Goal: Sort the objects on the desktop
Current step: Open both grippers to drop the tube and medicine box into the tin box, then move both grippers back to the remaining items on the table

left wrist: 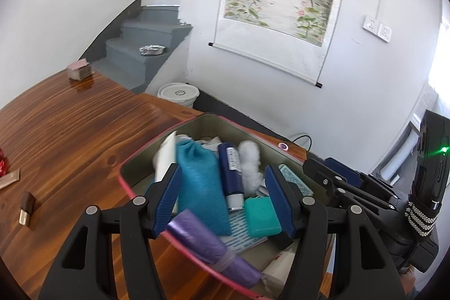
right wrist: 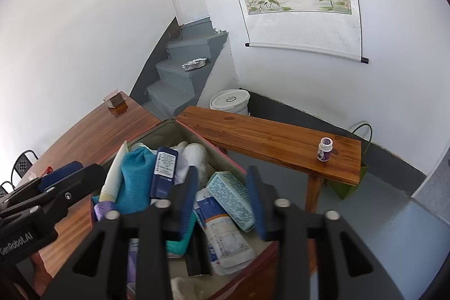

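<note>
A red-rimmed storage box [left wrist: 140,153] stands on the wooden table, full of sorted items: a teal cloth pouch [left wrist: 199,182], a dark blue tube [left wrist: 230,173], a white fluffy item [left wrist: 250,162], a teal box [left wrist: 261,215] and a purple roll [left wrist: 208,243] lying over the near rim. My left gripper [left wrist: 222,198] hovers open and empty above the box. My right gripper [right wrist: 222,198] is also open and empty above the box [right wrist: 197,131], over a light green printed box [right wrist: 233,198] and a white packet [right wrist: 227,241]. The left gripper shows at the left of the right wrist view [right wrist: 42,201].
A small white bottle [right wrist: 324,149] stands on a wooden bench [right wrist: 267,139] to the right. On the table lie a brown lipstick-like stick [left wrist: 26,208], a tan strip [left wrist: 8,179], a red object [left wrist: 2,162] and a card stack [left wrist: 80,69]. A white bucket [left wrist: 178,93] stands on the floor.
</note>
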